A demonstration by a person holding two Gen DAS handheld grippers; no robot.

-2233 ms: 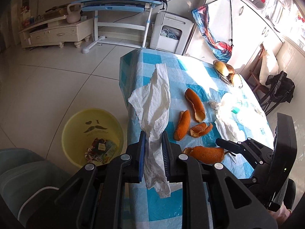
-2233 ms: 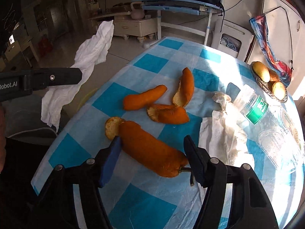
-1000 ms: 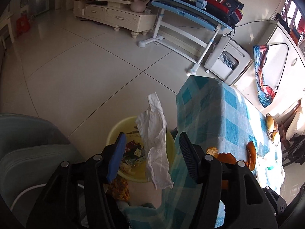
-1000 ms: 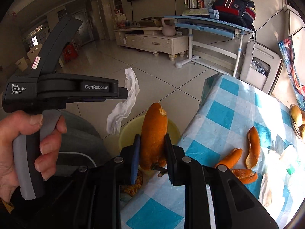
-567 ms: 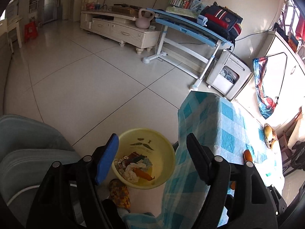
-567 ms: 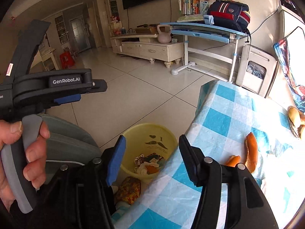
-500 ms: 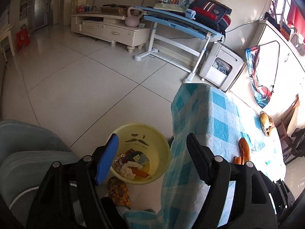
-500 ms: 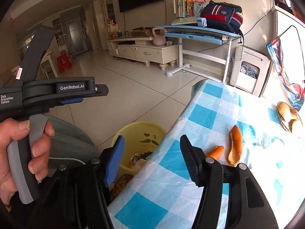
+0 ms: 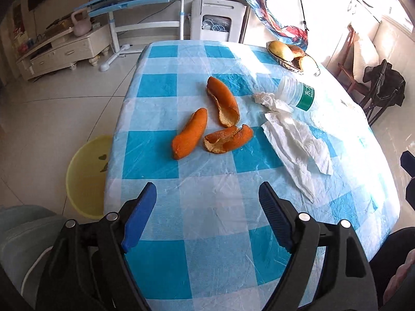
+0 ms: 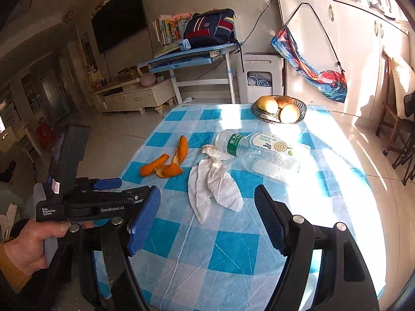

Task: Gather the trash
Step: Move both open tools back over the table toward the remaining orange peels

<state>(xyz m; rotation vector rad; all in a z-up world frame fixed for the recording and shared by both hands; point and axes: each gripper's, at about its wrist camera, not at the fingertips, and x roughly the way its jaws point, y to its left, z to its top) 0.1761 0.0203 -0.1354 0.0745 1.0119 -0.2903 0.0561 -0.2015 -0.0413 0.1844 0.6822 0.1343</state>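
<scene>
Three orange peels (image 9: 190,134) (image 9: 224,102) (image 9: 228,140) lie close together on the blue checked tablecloth (image 9: 207,259). A flat white tissue (image 9: 295,140) and a crumpled white wad (image 9: 269,101) lie to their right. My left gripper (image 9: 207,191) hovers over the near end of the table, its jaws opening with nothing between them. In the right wrist view the peels (image 10: 166,165) and tissue (image 10: 215,186) lie ahead of my right gripper (image 10: 207,191), whose jaws are also opening and empty. The yellow bin (image 9: 85,176) stands on the floor left of the table.
Clear plastic bottles (image 10: 259,145) lie on their sides behind the tissue. A dark bowl of fruit (image 10: 278,108) sits at the far end. A hand (image 10: 28,248) holds the left gripper at the table's near left corner. A grey-green seat (image 9: 20,235) is beside the bin.
The tissue and the peel dropped from the grippers into the yellow bin. Both grippers then swung from above the bin back over the table, and their jaws stand wider.
</scene>
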